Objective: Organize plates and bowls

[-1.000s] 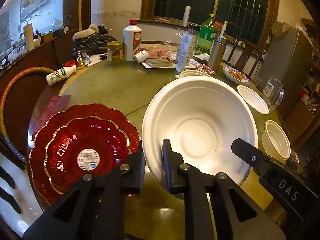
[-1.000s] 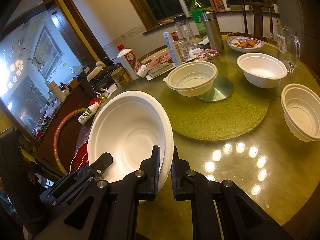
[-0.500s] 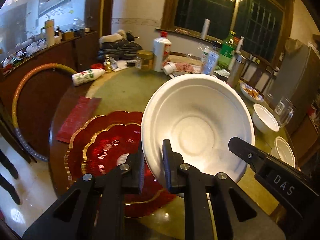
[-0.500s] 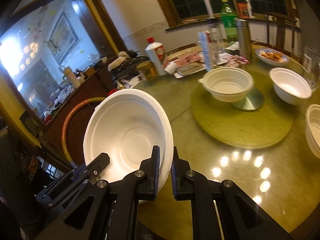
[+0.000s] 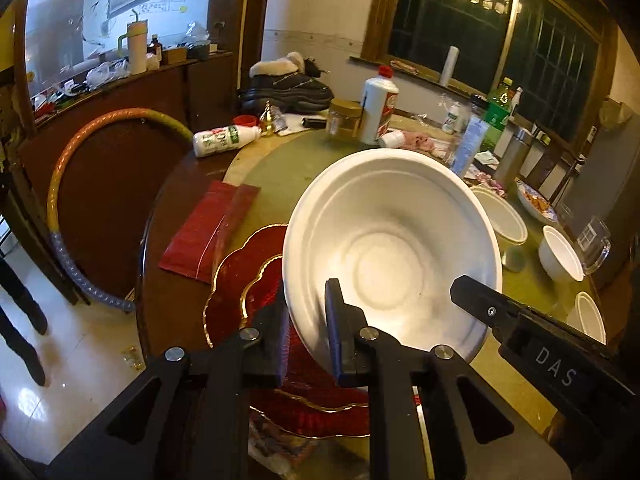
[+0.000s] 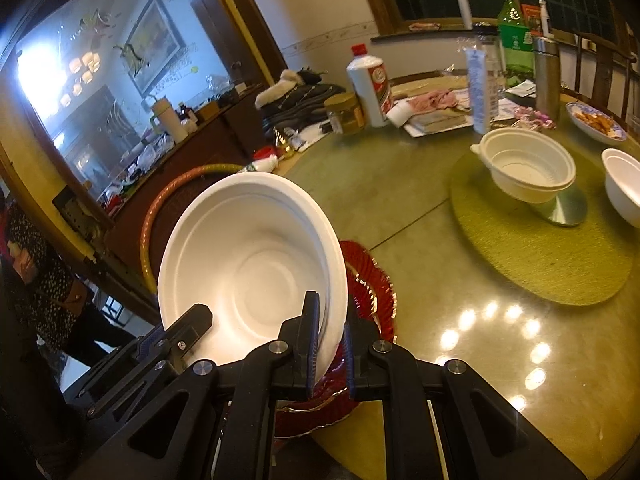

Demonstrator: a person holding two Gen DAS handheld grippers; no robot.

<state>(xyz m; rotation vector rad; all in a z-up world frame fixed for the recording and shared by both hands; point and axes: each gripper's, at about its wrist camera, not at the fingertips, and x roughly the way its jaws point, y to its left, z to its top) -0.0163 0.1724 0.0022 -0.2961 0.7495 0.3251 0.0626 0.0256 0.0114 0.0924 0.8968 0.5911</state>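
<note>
Bowl (image 5: 392,248), clenched at its rim by both claws (image 5: 307,332) (image 6: 329,354), has travelled over the red plates (image 5: 240,280) near the desk (image 6: 440,380) edge, ready for stacking.

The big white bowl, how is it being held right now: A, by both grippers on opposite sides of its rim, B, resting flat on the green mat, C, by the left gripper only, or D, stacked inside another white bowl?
A: the left gripper and the right gripper each pinch the rim of the big white bowl.

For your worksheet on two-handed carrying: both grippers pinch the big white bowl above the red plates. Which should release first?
Probably the left gripper: it sits over the red plates, while the right gripper pinches the white bowl from the table side.
</note>
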